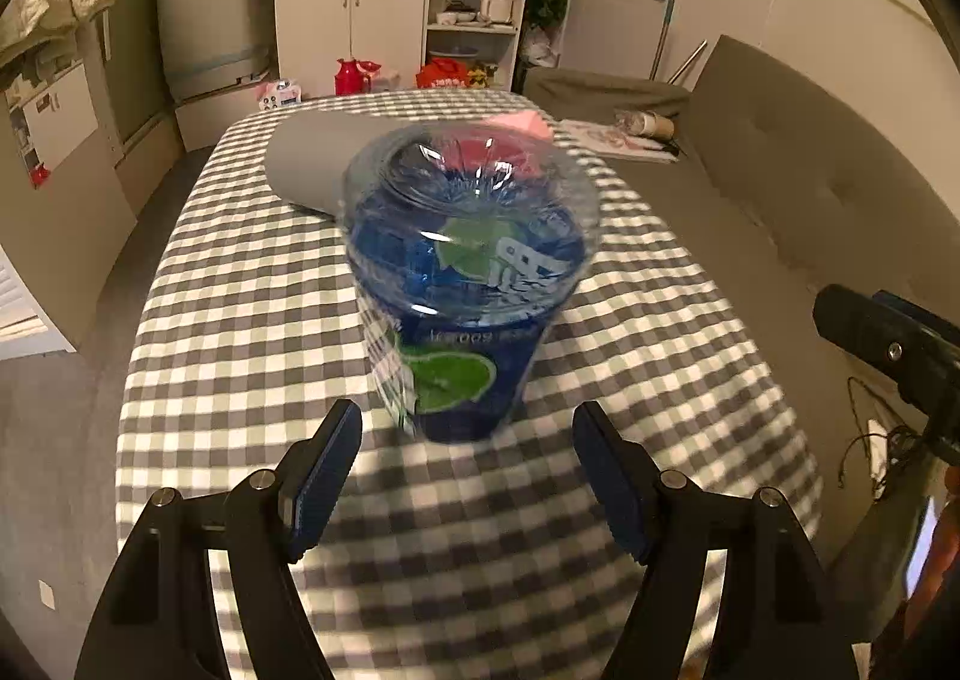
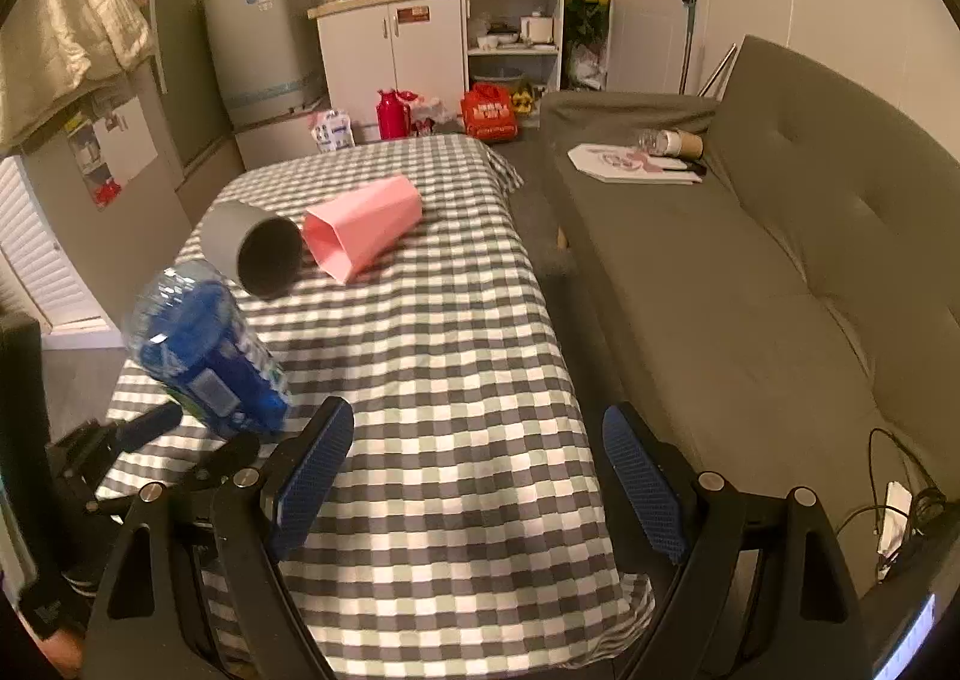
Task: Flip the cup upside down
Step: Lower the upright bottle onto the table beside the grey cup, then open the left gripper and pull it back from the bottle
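A clear plastic cup with a blue label and green lime print [image 1: 468,284] is tilted and blurred just beyond my left gripper [image 1: 468,464], mouth toward the camera, base low near the cloth. The left gripper is open and its fingers do not touch the cup. In the right wrist view the same cup [image 2: 204,350] leans at the table's left edge, ahead of the left gripper. My right gripper [image 2: 480,476] is open and empty over the near part of the checked tablecloth [image 2: 456,356].
A grey cup [image 2: 255,248] and a pink cup [image 2: 363,227] lie on their sides at the far half of the table. A grey sofa [image 2: 750,272] runs along the right. Cabinets, a fridge and floor clutter stand behind.
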`<state>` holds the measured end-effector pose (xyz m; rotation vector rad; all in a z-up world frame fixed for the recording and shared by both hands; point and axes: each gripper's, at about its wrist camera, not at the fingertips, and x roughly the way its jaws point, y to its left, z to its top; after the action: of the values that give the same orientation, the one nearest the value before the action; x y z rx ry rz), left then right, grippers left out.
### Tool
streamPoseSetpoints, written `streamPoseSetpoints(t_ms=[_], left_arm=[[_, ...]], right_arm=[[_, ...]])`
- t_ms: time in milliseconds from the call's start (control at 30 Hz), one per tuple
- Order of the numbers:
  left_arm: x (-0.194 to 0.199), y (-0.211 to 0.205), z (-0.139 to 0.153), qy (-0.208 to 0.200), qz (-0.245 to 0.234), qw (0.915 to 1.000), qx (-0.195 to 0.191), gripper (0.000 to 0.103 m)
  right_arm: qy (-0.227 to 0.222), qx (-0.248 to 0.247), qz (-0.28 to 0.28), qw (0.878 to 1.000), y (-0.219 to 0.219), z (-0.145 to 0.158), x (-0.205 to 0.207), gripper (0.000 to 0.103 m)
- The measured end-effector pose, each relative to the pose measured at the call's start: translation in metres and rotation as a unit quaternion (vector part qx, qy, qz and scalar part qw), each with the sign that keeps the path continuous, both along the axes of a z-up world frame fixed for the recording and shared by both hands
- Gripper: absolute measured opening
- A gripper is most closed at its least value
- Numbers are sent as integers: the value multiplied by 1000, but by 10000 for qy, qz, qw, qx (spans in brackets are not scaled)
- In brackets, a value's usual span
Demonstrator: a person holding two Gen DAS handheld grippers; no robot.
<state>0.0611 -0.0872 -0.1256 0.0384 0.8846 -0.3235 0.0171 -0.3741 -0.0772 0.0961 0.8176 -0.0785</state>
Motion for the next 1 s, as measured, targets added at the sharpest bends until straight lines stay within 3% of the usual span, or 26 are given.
streamPoseSetpoints(t_ms=[533, 767, 1000], left_arm=[[-43, 41, 95, -947, 385, 9935, -493, 76], [-66, 70, 112, -1350, 669, 9879, -369, 76], [-72, 90, 92, -1410, 956, 9852, -191, 76]], right_arm=[[-729, -165, 284, 9968, 33, 76, -61, 85], [-954, -119, 578, 9937, 55, 74, -70, 85], [-970, -118, 938, 9908, 74, 47, -66, 85]])
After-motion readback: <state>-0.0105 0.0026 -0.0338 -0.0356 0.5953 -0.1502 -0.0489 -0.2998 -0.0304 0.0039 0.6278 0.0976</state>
